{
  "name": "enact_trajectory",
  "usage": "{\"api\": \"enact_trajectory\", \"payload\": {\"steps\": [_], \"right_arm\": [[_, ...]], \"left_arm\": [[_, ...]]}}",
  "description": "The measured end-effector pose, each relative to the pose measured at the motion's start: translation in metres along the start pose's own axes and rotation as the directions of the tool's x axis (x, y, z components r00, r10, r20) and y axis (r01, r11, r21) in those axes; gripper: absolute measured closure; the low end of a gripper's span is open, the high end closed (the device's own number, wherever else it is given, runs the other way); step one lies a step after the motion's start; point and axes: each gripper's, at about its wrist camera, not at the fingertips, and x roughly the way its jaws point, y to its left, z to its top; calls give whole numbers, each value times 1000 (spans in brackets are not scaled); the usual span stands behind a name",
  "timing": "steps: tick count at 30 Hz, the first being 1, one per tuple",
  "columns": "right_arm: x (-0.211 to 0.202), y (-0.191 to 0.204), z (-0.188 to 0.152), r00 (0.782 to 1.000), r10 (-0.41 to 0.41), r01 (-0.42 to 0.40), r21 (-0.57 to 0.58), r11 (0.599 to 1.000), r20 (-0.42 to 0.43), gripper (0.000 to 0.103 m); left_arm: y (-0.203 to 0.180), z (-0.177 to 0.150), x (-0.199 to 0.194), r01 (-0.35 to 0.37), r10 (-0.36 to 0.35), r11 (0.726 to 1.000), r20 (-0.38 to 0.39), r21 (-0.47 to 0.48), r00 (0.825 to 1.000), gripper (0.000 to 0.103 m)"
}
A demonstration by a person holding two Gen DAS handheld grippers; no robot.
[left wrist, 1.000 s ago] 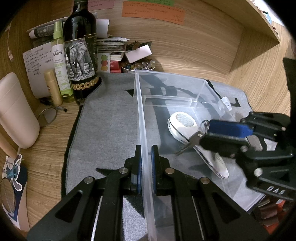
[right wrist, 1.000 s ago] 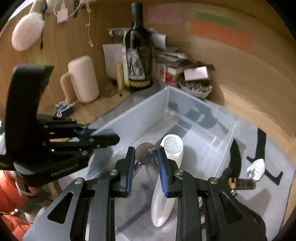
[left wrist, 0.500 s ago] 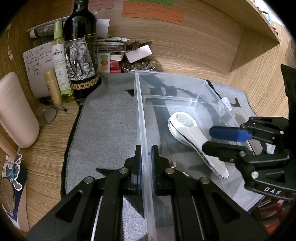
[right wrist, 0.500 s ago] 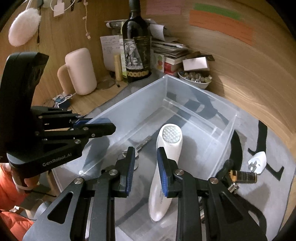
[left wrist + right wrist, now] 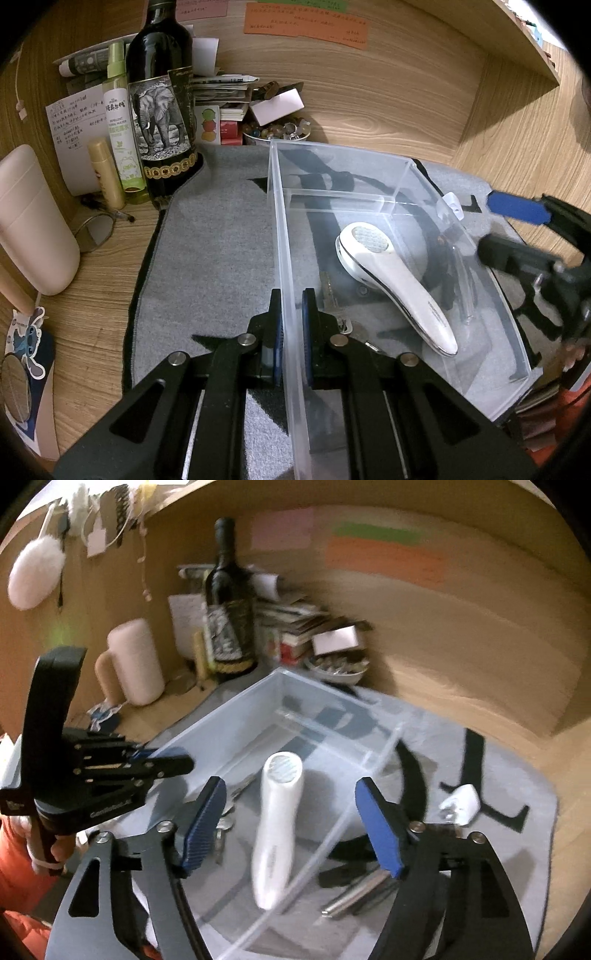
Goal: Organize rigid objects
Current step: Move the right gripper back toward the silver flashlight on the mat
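Clear, hard plastic bin (image 5: 402, 192) with thin straight walls and an inner divider sits on grey felt mat (image 5: 218, 251) over a wood-grain desk. Left gripper (image 5: 291, 325) is clamped shut on the bin's near-left wall, pads pressed to both faces. Smooth white device (image 5: 395, 284), rounded head with a dimpled face and tapering handle, lies slantwise on the bin floor. Metal keys (image 5: 330, 299) lie flat beside it, near the left wall. Right gripper (image 5: 291, 827) hangs above the bin, jaws opening wide, nothing between them. A second ago it pinched the keys over the bin; they now rest inside.
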Motion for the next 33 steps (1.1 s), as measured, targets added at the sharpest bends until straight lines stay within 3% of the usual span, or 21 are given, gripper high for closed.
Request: {"api": "enact_trajectory", "payload": {"steps": [3,8,15,27,33], "right_arm": [[-8,-11,0,999,-42,41,21,999,21,26],[-21,-33,-5,994,-107,104,68,992,36,25],[-20,-62,-19,985,-170,170,133,977,-11,25],[32,-85,-63,969,-135,176,197,965,-206,26],[41,-90,-74,971,-75,131,241,962,-228,42]], "left_arm": [[0,0,0,-1,1,1000,0,0,1000,96],[0,0,0,0,0,1000,0,1,1000,96],[0,0,0,0,0,1000,0,1,1000,96],[1,0,0,0,0,1000,0,1,1000,96],[1,0,0,-1,1,1000,1,2,1000,96]]}}
